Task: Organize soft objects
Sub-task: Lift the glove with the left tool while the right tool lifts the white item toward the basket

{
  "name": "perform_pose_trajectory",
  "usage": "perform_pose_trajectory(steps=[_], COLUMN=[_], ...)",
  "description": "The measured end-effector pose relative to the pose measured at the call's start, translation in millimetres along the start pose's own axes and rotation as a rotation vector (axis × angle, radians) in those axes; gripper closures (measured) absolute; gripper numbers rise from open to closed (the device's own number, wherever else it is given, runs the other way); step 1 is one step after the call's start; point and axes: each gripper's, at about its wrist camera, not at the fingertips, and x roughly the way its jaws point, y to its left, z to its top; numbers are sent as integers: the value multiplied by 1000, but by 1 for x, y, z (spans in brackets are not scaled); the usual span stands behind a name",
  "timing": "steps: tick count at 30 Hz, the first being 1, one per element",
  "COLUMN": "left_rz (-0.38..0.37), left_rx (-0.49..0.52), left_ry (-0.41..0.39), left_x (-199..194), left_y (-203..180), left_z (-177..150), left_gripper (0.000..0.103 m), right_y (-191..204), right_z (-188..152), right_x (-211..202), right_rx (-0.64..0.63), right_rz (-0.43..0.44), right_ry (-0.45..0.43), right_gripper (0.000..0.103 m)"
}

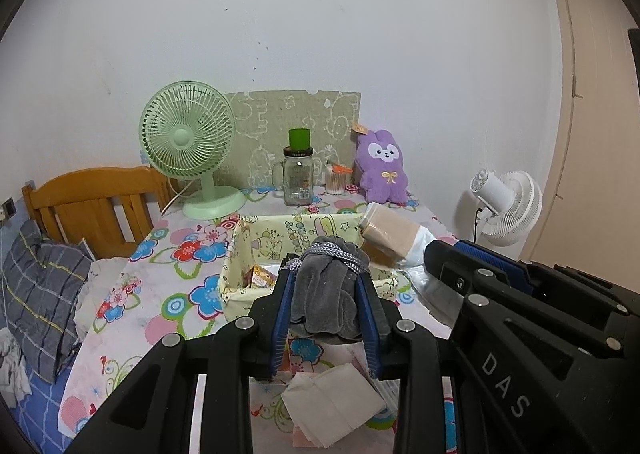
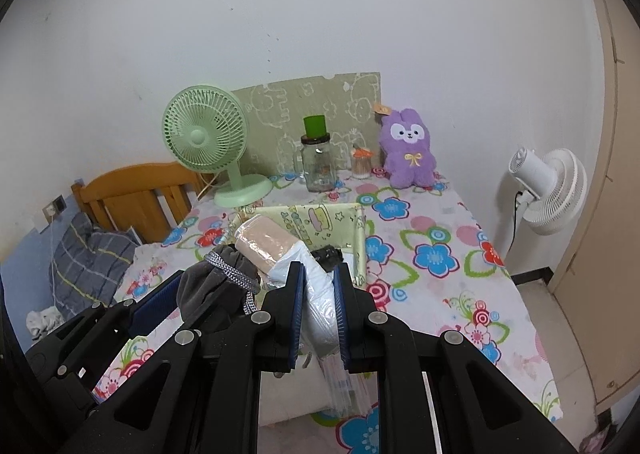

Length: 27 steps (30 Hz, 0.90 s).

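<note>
My left gripper (image 1: 325, 274) is shut on a grey velvet drawstring pouch (image 1: 326, 290) and holds it just above the near rim of a yellow cartoon fabric basket (image 1: 280, 232). My right gripper (image 2: 318, 270) is shut on a clear plastic package with a beige roll inside (image 2: 264, 242), held over the basket (image 2: 320, 220) beside the pouch (image 2: 216, 286). The package also shows in the left wrist view (image 1: 390, 238). A dark item (image 2: 328, 254) lies inside the basket.
A green desk fan (image 1: 188, 146), a glass jar with a green cup on it (image 1: 298, 178), a swab holder (image 1: 336, 180) and a purple plush (image 1: 382, 166) stand at the back of the flowered table. Folded tissues (image 1: 332, 400) lie near me. A white fan (image 2: 548, 190) stands right.
</note>
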Motion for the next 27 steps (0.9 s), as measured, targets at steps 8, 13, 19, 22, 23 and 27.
perform_pose_trajectory(steps=[8,13,19,22,23,27], left_rz=[2,4,8,9,10,13], left_rx=[-4,-9,-18,-23,-24,-26], left_ry=[-6,-2,7,14,14,23], left_x=[11,22,38,47,49,61], left_y=[7,11,17,21,22,27], left_z=[8,12,18,21,21,25], left_gripper=[72,72,72,72,72,72], right_y=[4,5,7,8,8,9], right_z=[10,16,24,27,28,32], right_x=[13,26,45,55,59,72], right_rx=[-14,-16,-16,-18,-18,-18], right_rz=[1,4,8,10,11,14], right_ry=[-1,3,15,22,24,32], right_gripper=[86,86,86,86,86,86])
